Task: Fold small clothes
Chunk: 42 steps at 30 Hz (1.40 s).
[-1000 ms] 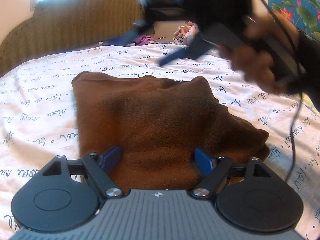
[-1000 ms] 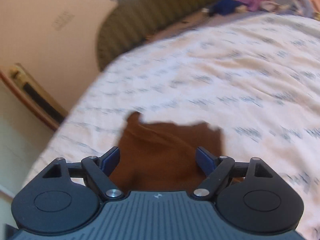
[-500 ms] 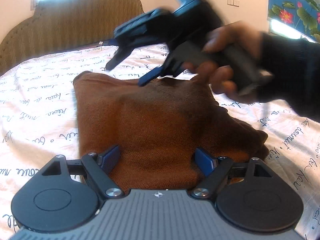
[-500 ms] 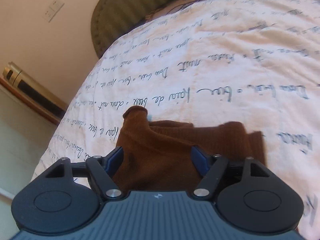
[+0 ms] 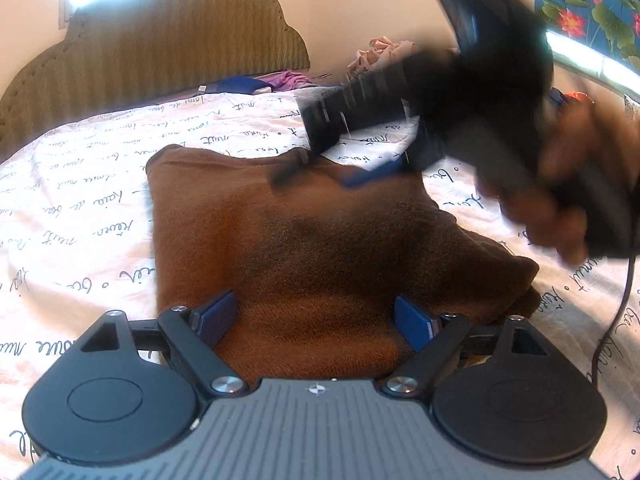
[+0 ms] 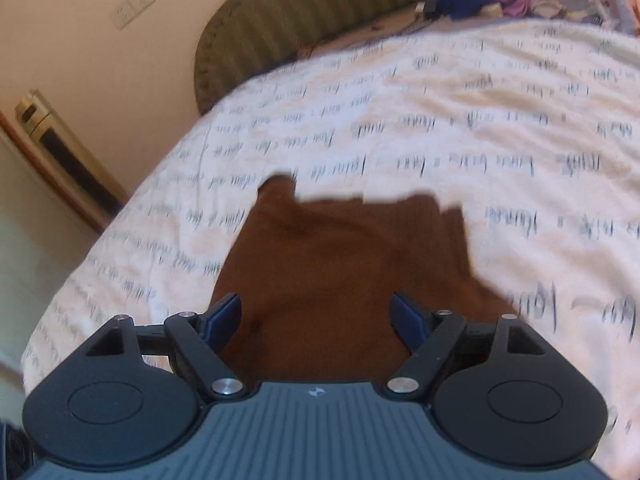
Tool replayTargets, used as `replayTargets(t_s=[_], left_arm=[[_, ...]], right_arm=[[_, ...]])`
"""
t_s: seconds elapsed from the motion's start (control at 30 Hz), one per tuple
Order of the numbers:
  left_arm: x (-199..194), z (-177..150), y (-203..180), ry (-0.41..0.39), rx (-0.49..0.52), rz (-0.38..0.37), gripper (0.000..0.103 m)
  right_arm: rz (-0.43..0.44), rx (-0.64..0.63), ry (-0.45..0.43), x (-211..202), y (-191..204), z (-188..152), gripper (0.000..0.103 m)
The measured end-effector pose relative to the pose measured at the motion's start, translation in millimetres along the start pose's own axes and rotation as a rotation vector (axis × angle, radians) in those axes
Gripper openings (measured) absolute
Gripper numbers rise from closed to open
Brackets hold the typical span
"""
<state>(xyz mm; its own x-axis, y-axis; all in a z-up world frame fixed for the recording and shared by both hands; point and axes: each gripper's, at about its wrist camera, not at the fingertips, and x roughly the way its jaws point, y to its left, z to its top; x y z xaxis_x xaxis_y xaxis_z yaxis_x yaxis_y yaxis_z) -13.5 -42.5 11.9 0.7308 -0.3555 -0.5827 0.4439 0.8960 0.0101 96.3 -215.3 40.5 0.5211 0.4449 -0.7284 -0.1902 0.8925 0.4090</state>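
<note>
A brown knitted garment (image 5: 320, 240) lies folded on the white script-print bedsheet (image 5: 80, 200). My left gripper (image 5: 314, 314) hovers over its near edge, jaws wide and still opening, the cloth below them and not pinched. A hand (image 5: 560, 184) holds my right gripper (image 5: 316, 178), blurred, with its fingertips at the garment's far edge. In the right wrist view that gripper (image 6: 316, 314) stands over the garment (image 6: 344, 256), jaws opening, nothing pressed between the blue pads.
An olive padded headboard (image 5: 160, 52) stands behind the bed. Loose blue and purple clothes (image 5: 248, 84) and a pink pile (image 5: 380, 48) lie beside it. A black cable (image 5: 616, 320) hangs at the right. The bed's left edge (image 6: 60, 280) drops toward a wall.
The right gripper swung across and came down to the garment's far edge, and the garment looms larger in its view. The left gripper and the garment stayed put.
</note>
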Motion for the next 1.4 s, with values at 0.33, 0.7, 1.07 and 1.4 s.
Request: replayTargets(t_s=[0.33, 0.7, 1.07, 1.4], left_arm=[[-82, -26, -5, -0.072, 0.118, 0.145, 0.088], [-49, -28, 2, -0.002, 0.096, 0.227, 0.023], [-52, -33, 18, 0.023, 0.091, 0.321, 0.013], [-97, -4, 5, -0.116, 0.01, 0.102, 0.054]], right_arm=[[0.115, 0.122, -0.116, -98, -8, -45, 0.082], [0.053, 0.114, 0.057, -65, -12, -89, 0.079], [0.065, 0.073, 0.076, -66, -12, -101, 0.023], [0.076, 0.127, -0.145, -101, -23, -18, 0.083]])
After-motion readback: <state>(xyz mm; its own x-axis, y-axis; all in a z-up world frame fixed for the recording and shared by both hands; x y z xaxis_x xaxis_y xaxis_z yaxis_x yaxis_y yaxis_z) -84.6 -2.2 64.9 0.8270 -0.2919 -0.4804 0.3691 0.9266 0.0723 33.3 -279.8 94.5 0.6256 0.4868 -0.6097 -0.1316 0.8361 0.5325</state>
